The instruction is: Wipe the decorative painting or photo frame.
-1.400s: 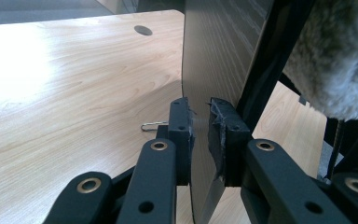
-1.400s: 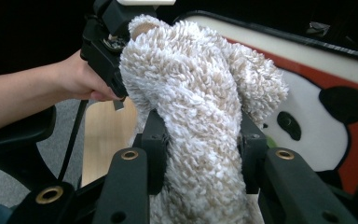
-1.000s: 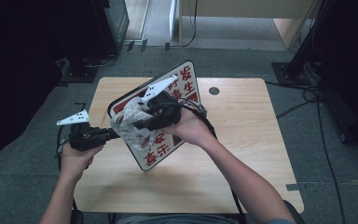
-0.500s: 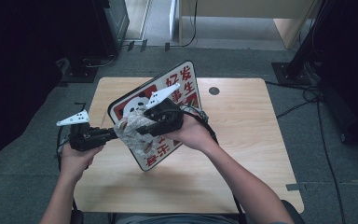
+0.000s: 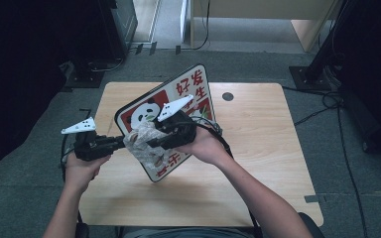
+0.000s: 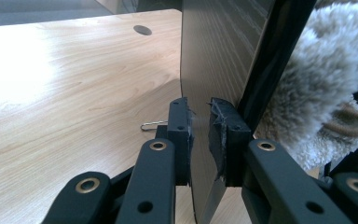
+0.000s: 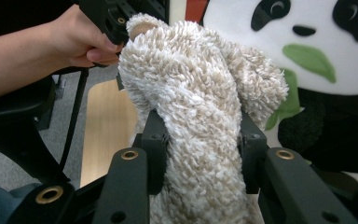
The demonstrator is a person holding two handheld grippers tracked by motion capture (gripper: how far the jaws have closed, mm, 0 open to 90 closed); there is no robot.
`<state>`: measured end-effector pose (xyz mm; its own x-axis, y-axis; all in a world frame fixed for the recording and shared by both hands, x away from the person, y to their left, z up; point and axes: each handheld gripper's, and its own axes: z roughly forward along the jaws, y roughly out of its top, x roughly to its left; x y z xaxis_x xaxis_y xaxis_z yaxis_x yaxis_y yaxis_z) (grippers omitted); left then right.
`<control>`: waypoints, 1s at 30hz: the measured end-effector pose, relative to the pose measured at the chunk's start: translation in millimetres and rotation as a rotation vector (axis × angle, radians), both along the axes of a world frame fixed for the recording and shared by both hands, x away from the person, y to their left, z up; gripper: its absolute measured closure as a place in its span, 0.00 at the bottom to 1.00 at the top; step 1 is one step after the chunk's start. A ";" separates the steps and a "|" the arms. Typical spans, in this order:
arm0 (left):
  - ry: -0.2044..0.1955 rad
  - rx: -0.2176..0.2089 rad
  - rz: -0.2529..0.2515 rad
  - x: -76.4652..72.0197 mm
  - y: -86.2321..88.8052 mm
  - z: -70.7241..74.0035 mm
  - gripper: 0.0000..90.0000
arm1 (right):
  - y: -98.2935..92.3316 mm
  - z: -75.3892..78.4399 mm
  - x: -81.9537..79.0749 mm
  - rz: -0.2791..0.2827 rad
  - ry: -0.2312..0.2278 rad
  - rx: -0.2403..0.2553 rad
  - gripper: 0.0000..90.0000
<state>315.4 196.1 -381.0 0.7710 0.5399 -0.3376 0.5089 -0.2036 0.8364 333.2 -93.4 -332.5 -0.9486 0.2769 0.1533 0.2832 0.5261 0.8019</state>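
A board (image 5: 199, 88) with a panda picture and red characters stands tilted on edge above the table. My left gripper (image 5: 120, 144) is shut on the board's lower left edge, and the thin edge (image 6: 200, 154) sits between its pads. My right gripper (image 5: 151, 143) is shut on a fluffy beige cloth (image 5: 141, 142) and presses it against the board's face near the panda. In the right gripper view the cloth (image 7: 200, 93) bulges up between the jaws, with the panda face (image 7: 317, 51) behind it. The cloth (image 6: 326, 84) also shows beyond the board (image 6: 214, 56) in the left gripper view.
The light wooden table (image 5: 263, 153) has a round cable hole (image 5: 227, 96) at the back. A small metal clip (image 6: 152, 125) lies on the tabletop near the board. Cables and stand legs (image 5: 317, 74) crowd the floor around the table.
My right gripper has slid the cloth down and slightly leftward across the board's face, toward the left gripper. The left gripper still holds the board's edge in about the same place.
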 end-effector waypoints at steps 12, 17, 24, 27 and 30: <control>0.000 0.001 -0.004 0.2 0.3 0.0 0.88 | -1.5 -18.0 -4.1 0.000 0.018 -0.029 0.72; 0.000 0.002 -0.005 0.3 0.3 0.1 0.88 | -3.1 -26.1 -5.9 0.006 0.006 -0.036 0.72; -0.010 0.006 -0.004 -1.6 0.7 0.8 0.88 | -4.6 -36.2 -8.9 0.002 0.014 -0.043 0.72; -0.010 0.004 -0.004 -1.9 1.4 1.0 0.87 | -5.7 -41.7 -9.8 0.002 0.017 -0.051 0.72; -0.011 0.005 -0.006 -1.9 1.8 1.1 0.87 | -6.4 -45.6 -10.6 0.002 0.012 -0.056 0.72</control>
